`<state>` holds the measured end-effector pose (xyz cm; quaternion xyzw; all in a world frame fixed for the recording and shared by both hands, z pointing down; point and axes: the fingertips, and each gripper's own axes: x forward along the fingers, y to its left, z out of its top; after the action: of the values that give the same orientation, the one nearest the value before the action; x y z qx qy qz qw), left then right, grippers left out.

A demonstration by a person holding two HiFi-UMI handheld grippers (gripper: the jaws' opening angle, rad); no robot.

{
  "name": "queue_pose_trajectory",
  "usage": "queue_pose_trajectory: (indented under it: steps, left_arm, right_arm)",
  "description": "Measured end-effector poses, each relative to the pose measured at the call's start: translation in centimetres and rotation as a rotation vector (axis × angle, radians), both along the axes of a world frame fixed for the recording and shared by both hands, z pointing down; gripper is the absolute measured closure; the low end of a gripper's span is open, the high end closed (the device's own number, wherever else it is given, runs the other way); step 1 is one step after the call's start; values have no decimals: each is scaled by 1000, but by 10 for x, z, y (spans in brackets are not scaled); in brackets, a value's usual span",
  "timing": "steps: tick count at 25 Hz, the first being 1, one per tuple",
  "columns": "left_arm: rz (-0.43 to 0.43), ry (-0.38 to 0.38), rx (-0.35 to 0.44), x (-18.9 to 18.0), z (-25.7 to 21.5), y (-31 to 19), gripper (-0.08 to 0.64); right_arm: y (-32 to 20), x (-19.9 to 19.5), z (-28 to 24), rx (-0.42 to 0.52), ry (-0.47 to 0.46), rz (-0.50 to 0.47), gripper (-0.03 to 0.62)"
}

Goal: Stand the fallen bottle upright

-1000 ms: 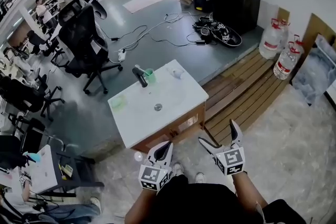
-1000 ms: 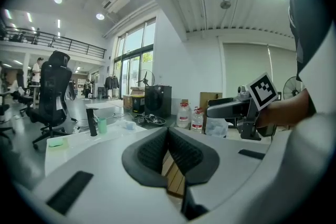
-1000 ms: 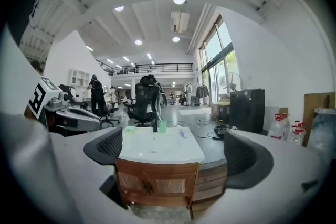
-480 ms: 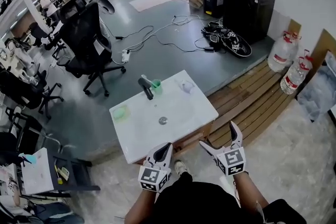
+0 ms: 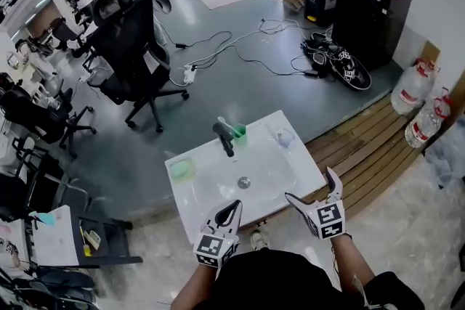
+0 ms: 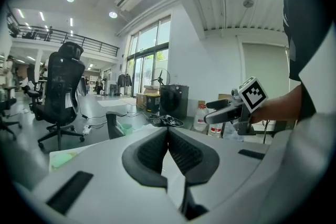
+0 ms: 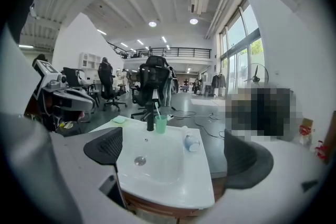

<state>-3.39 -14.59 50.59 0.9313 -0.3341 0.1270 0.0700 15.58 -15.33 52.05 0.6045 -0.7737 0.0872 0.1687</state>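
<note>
Jaws of the left gripper (image 6: pixel 168 136) are pressed together with nothing between them. Those of the right gripper (image 7: pixel 176 152) stand wide apart and empty. Both hover at the front edge of the white counter (image 5: pixel 196 194).

Past the basin (image 5: pixel 247 172), the small pale bottle (image 5: pixel 283 138) lies on its side, right of the faucet (image 5: pixel 224 138) and well apart from both grippers. A green cup (image 5: pixel 240 133) stands just beside the faucet.

The bottle is round and lies near the counter's edge, so a nudge from one jaw before closing would likely roll it off or into the basin. A wide reach could also tip the cup.

No label is legible on the bottle. Only the grippers' square markers show any print.
</note>
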Motion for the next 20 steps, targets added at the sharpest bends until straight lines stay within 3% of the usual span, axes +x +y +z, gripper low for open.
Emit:
queue_pose_trajectory:
  steps: [7, 16, 20]
  left_arm:
    - [-11, 8, -5, -22, 4, -56, 543]
    - [-70, 6, -15, -37, 10, -115, 543]
    - [-120, 5, -21, -39, 13, -139, 543]
  right_arm:
    - [-74, -14, -10, 45, 48, 6, -6]
    - [-146, -12, -5, 11, 74, -19, -6]
    - [-178, -5, 16, -49, 74, -62, -6]
